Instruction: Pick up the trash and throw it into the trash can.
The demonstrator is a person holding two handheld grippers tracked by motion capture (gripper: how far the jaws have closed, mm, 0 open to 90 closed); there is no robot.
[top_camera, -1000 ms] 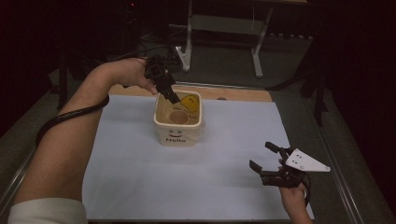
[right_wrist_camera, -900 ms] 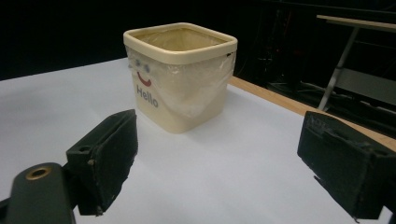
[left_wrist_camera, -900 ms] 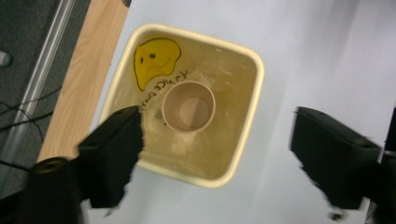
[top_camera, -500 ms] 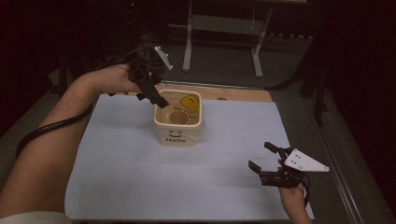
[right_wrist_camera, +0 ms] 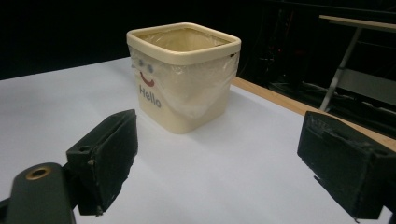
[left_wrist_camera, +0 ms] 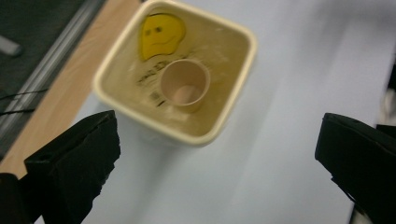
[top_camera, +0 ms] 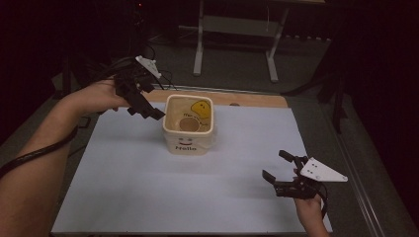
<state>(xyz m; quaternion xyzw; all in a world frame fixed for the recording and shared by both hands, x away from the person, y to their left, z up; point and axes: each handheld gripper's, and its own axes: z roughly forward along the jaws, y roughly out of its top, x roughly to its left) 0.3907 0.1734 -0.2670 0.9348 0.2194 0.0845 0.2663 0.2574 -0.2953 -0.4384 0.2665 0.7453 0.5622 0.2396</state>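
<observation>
1. Left gripper (top_camera: 143, 106), black two-jaw tool: jaws spread wide, nothing between them. In the high view it hangs just off the bin's rim at about 9 o'clock, above the sheet.
2. Right gripper (top_camera: 284, 175): jaws also wide apart and empty, parked well apart from the bin, at about 4 o'clock from it, near the sheet's lower right corner.
3. Small tan paper cup (left_wrist_camera: 185, 85) stands upright inside the cream square plastic bin (left_wrist_camera: 237, 84), mouth up, near the bin's middle. The left gripper view looks straight down on it.
4. Bin has a clear liner, a yellow smiley-face sticker (left_wrist_camera: 161, 30) on its inside, and "Hello" on the front wall. It sits on the white table sheet (top_camera: 138, 192), toward 12 o'clock.
5. Judged step: left gripper clearing the bin with the cup sitting inside it.
6. Do it well: lift straight up and out toward 9 o'clock, keep the jaws clear of the rim and liner so the bin doesn't tip or slide.
7. Leave the right gripper where it is; no need to brace.
</observation>
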